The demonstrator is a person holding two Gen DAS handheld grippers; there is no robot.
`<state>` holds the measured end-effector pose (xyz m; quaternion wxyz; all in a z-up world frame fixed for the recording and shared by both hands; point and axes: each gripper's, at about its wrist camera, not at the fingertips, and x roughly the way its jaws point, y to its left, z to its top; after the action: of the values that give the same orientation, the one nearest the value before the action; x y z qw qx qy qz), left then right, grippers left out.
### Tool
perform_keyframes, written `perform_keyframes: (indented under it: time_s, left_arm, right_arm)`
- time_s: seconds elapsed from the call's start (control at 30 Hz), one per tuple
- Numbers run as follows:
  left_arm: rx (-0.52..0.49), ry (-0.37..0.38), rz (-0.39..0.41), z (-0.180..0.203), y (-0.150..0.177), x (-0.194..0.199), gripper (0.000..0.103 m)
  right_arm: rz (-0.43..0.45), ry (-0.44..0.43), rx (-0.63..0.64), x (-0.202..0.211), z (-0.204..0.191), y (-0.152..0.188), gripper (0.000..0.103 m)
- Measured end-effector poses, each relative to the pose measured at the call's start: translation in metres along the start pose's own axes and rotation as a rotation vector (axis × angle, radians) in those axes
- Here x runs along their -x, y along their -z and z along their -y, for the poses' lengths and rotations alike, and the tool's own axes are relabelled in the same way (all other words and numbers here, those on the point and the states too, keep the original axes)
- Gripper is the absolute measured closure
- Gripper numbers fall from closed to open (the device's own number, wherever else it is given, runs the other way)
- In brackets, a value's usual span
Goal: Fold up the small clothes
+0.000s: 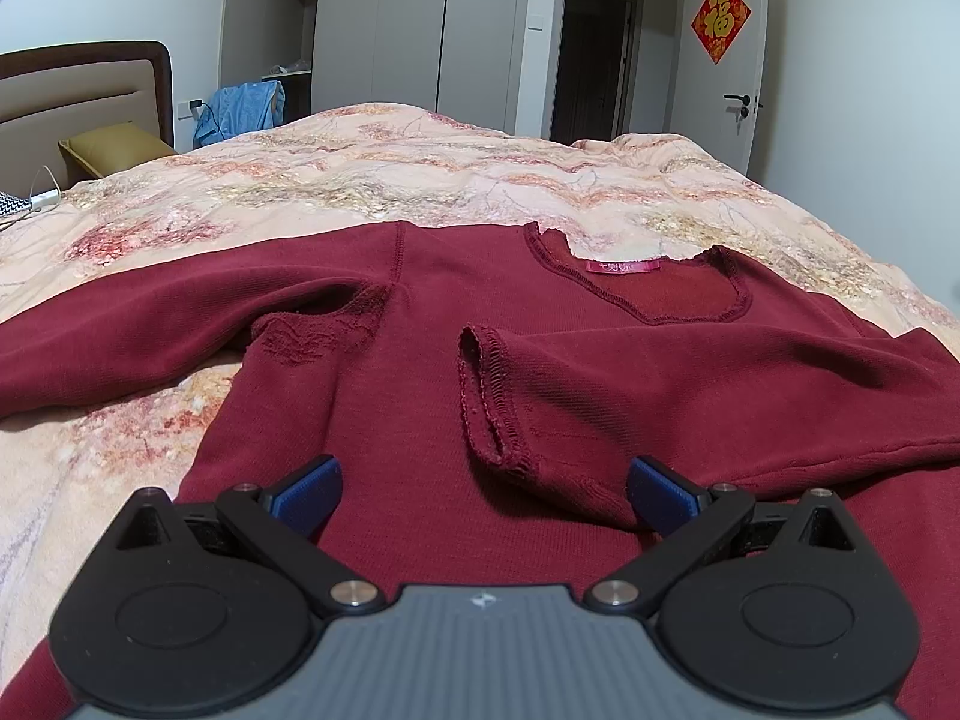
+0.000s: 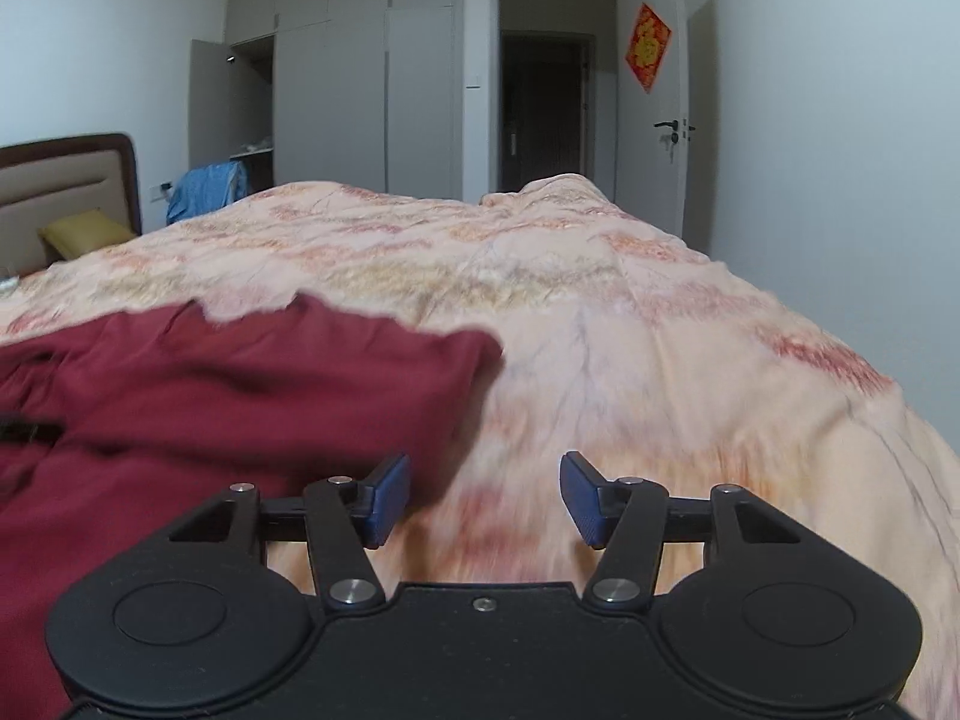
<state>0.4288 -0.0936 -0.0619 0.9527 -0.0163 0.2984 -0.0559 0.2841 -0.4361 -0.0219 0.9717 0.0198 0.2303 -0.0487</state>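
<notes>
A dark red long-sleeved shirt (image 1: 420,360) lies flat on the bed, neck opening with a pink label (image 1: 624,266) at the far side. Its right sleeve is folded across the chest, cuff (image 1: 489,402) near the middle; its left sleeve (image 1: 120,336) stretches out to the left. My left gripper (image 1: 483,498) is open and empty, low over the shirt's body, just short of the cuff. My right gripper (image 2: 485,498) is open and empty over the bedspread, just right of the shirt's folded edge (image 2: 456,372). The right wrist view is motion-blurred.
The bed carries a peach floral quilt (image 1: 420,180), also in the right wrist view (image 2: 660,330). A headboard (image 1: 78,90) and a yellow pillow (image 1: 114,147) are at far left. A blue garment (image 1: 240,111) hangs by grey wardrobes (image 1: 384,24). A door (image 1: 720,60) stands at right.
</notes>
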Motion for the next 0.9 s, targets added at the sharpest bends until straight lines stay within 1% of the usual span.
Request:
perform_keyframes:
  time_s: [0.07,0.13,0.23,0.3,0.33,0.37,0.4,0.47,0.53,0.63,0.7,0.73,0.77,0.8,0.83,0.87,0.9]
  left_arm:
    - [0.000,0.000,0.000,0.000,0.000,0.000,0.000]
    - [0.000,0.000,0.000,0.000,0.000,0.000,0.000]
    - [0.001,0.000,0.001,0.000,0.000,0.000,0.000]
    - [0.002,0.001,0.003,0.000,0.000,0.000,0.000]
    - [0.003,0.002,0.004,0.000,0.000,0.000,0.000]
    - [0.003,0.002,0.004,0.000,0.000,0.000,0.000]
    - [0.004,0.003,0.005,0.000,0.000,0.001,0.000]
    - [0.004,0.002,0.006,0.000,0.000,0.001,0.000]
    - [0.004,0.002,0.006,0.000,0.000,0.001,0.000]
    - [0.004,0.003,0.007,0.000,0.000,0.001,0.000]
    - [0.005,0.003,0.008,0.000,0.001,0.001,0.000]
    - [0.005,0.003,0.008,0.000,0.001,0.001,0.000]
    - [0.004,0.003,0.008,0.000,0.001,0.001,0.000]
    - [0.004,0.003,0.008,0.000,0.001,0.001,0.000]
    - [0.005,0.004,0.010,0.000,0.001,0.002,0.000]
    - [0.007,0.007,0.012,-0.001,0.001,0.002,0.000]
    - [0.012,0.013,0.012,-0.002,0.001,0.003,0.000]
  right_arm:
    - [-0.006,0.010,0.044,0.001,-0.010,0.009,0.047]
    - [-0.016,0.036,0.082,-0.008,-0.018,0.009,0.050]
    - [-0.018,0.040,0.060,-0.024,-0.022,0.001,0.052]
    - [0.004,0.055,0.026,-0.030,-0.022,-0.006,0.057]
    - [0.024,0.048,0.006,-0.029,-0.022,-0.008,0.069]
    - [0.036,0.035,0.001,-0.028,-0.023,-0.010,0.090]
    - [0.039,0.036,0.019,-0.026,-0.027,-0.010,0.095]
    - [0.052,0.073,0.066,-0.021,-0.035,-0.006,0.095]
    - [0.041,0.091,0.056,-0.019,-0.034,0.000,0.096]
    - [-0.005,0.079,-0.004,-0.024,-0.026,0.008,0.095]
    - [-0.013,0.069,-0.004,-0.025,-0.027,0.009,0.093]
    - [-0.009,0.061,-0.009,-0.024,-0.026,0.008,0.090]
    - [-0.008,0.053,-0.020,-0.022,-0.025,0.007,0.084]
    - [-0.011,0.049,-0.036,-0.019,-0.023,0.005,0.081]
    - [-0.014,0.043,-0.049,-0.016,-0.022,0.005,0.075]
    - [-0.014,0.035,-0.057,-0.012,-0.022,0.004,0.065]
    - [-0.011,0.025,-0.060,-0.007,-0.022,0.004,0.060]
